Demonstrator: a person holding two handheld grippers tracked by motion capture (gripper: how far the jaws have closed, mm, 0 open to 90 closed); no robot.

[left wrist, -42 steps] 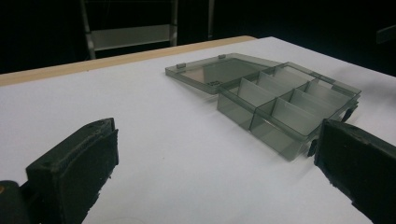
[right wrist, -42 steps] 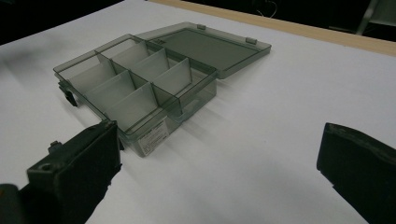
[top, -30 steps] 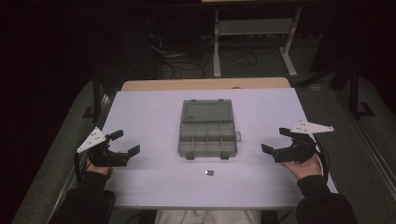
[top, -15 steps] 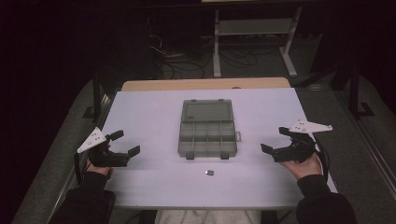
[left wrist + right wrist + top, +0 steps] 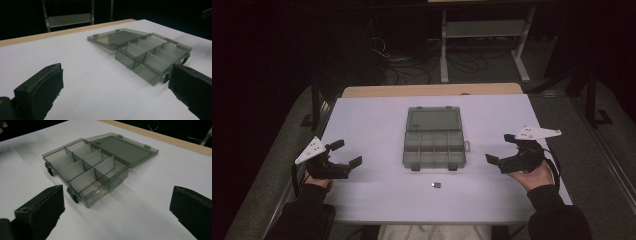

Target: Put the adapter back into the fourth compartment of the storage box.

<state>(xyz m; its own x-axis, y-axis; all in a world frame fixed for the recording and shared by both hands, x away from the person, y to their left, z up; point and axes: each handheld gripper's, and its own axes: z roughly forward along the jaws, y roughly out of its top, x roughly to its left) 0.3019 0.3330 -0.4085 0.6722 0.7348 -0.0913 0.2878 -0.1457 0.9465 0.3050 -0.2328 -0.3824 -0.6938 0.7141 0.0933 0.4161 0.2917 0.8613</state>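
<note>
A: What is the place like?

B: The room is dark, with cables and a metal stand on the floor behind. In front stands a white table (image 5: pixel 362 125) with a wooden edge at its far side.

A: And what lies on the table?

B: In the middle there is a grey see-through box (image 5: pixel 433 148) with its lid (image 5: pixel 433 120) open and lying flat toward the far side. The box has small compartments, and I see nothing inside them. Just in front of the box, on the person's side, lies a small dark piece (image 5: pixel 437 185); it is too small to tell what it is.

A: Where are the grippers?

B: The left gripper (image 5: pixel 346 153) is held to the left of the box, well apart from it, near the left edge of the table. Its jaws are wide apart and hold nothing. In the left gripper view the box (image 5: pixel 152 58) shows between the two jaws, farther off.

A: And the other one?

B: The right gripper (image 5: pixel 501 149) is to the right of the box, also apart from it. Its jaws are wide too, with nothing between them. In the right gripper view the box (image 5: pixel 87 170) lies ahead, with its lid (image 5: pixel 125 148) behind.
</note>
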